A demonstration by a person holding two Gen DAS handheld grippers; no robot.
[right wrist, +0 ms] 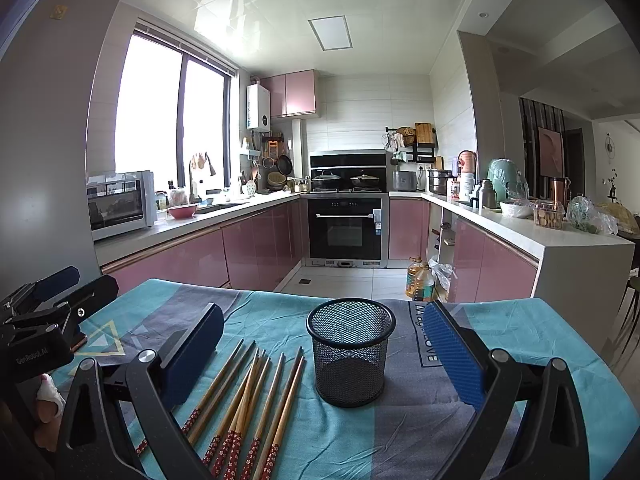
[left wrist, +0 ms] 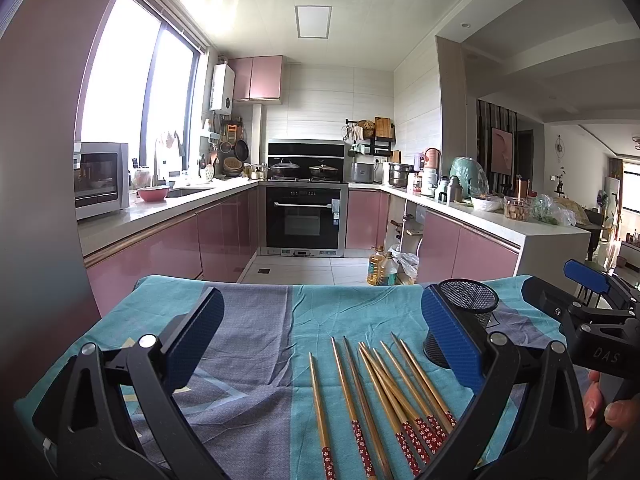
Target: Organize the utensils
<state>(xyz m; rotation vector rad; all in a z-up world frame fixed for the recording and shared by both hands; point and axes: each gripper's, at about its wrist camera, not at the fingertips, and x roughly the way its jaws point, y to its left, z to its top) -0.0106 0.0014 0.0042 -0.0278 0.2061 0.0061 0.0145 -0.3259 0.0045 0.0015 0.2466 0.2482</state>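
Several bamboo chopsticks (left wrist: 380, 396) with red flowered handles lie side by side on a teal and grey tablecloth (left wrist: 256, 360). In the right wrist view the chopsticks (right wrist: 248, 404) lie left of an empty black mesh cup (right wrist: 351, 354), which stands upright. My left gripper (left wrist: 320, 336) is open above the cloth, with the chopsticks near its right finger and the mesh cup (left wrist: 464, 316) partly hidden behind that finger. My right gripper (right wrist: 324, 350) is open too, the cup standing between its fingers, untouched. The other gripper (right wrist: 44, 328) shows at the left edge.
The table's far edge (right wrist: 280, 292) drops to a tiled kitchen floor. Oil bottles (right wrist: 420, 280) stand on the floor beyond it. Pink cabinets, an oven (right wrist: 344, 228) and crowded counters lie further back. A hand (left wrist: 612, 408) holds the right gripper's handle.
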